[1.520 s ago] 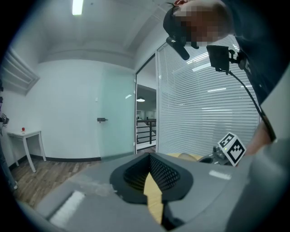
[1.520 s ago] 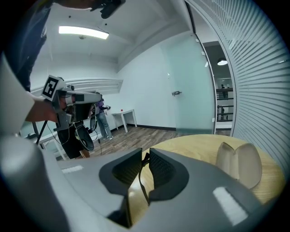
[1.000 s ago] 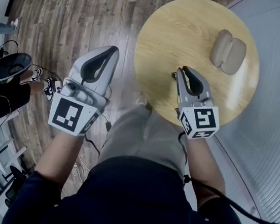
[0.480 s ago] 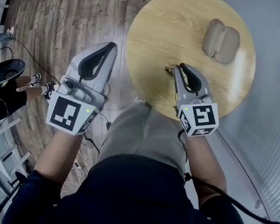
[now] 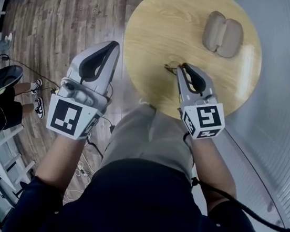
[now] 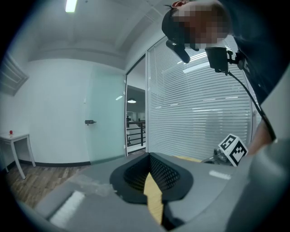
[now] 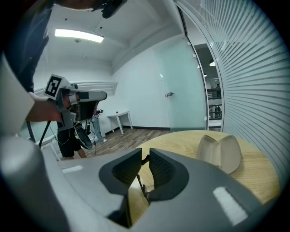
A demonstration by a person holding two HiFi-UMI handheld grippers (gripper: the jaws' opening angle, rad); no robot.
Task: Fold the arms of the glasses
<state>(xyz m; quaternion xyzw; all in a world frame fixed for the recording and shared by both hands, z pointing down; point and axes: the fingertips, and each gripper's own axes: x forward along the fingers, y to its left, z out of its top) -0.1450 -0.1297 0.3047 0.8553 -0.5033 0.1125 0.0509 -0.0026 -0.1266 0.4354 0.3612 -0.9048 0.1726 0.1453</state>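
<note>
R gripper (image 5: 179, 67) is clamped on a thin bit of the glasses (image 5: 170, 67), around the middle of the round table (image 5: 156, 29). Can't tell if they're lifted or touching it tbh. L gripper (image 5: 113, 45) is pinched closed w/ nothing in it, off the table's left edge. Open case (image 5: 223, 34) sits on the table's far side.
</note>
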